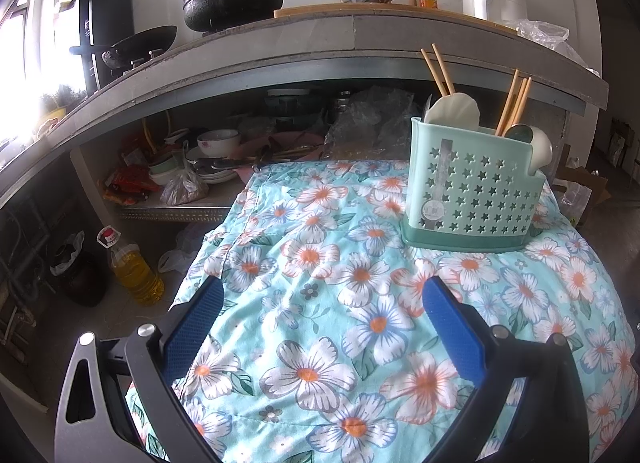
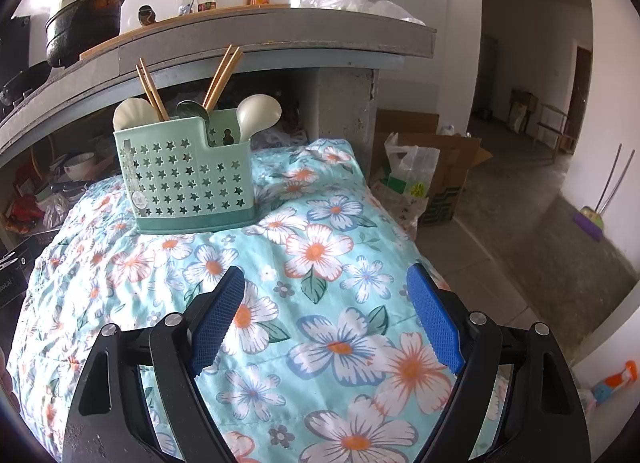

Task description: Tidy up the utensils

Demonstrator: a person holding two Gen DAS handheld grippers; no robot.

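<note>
The caddy [image 1: 472, 187] stood near the cloth's [image 1: 320, 303] far edge, already holding chopsticks [image 1: 438, 71] and spoons [image 1: 452, 109] upright. No utensil lay loose on the cloth, so sorting looked nearly finished. Both the left gripper [image 1: 322, 311] and right gripper [image 2: 326, 305] hovered wide and empty over the near edge. Any tidying would best come from above (the chopsticks leaned apart), pinching one handle while steadying the light caddy against tipping.
</note>
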